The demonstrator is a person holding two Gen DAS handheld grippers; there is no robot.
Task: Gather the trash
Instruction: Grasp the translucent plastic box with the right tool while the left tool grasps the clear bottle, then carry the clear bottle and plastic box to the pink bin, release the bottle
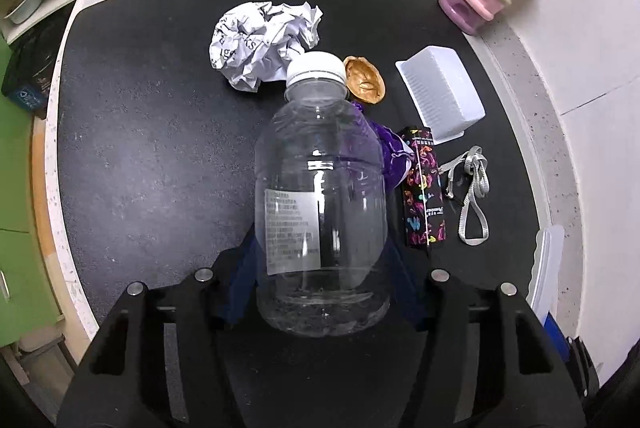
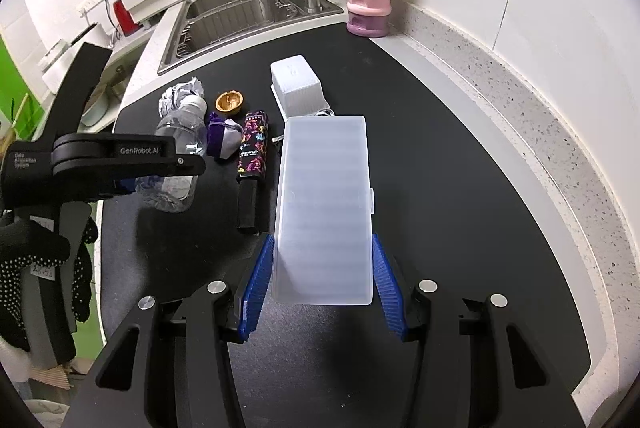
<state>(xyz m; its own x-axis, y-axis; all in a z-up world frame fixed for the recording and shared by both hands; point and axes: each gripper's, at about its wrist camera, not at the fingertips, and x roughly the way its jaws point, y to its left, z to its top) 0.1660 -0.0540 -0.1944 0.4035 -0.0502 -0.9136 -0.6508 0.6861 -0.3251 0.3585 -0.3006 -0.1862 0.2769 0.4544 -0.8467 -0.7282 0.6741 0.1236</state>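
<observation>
The clear plastic bottle (image 1: 320, 196) lies on the black mat (image 1: 140, 148), its base clamped between the left gripper (image 1: 320, 288) pads, presumably for lifting as trash; beyond its cap sits crumpled paper (image 1: 260, 44), beside that a walnut shell (image 1: 366, 80); right of the bottle, the right gripper (image 2: 320, 280) clasps a translucent lid (image 2: 324, 204), apparently keeping it clear.

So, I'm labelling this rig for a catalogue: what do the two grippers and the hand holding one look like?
Both are matte black, angular two-finger frames with round silver bolts and ribbed blue pads. The left gripper carries white "GenRobot.AI" lettering and a small "Data Acquisition System" label. The hand wears a black glove with white grip dots.
</observation>
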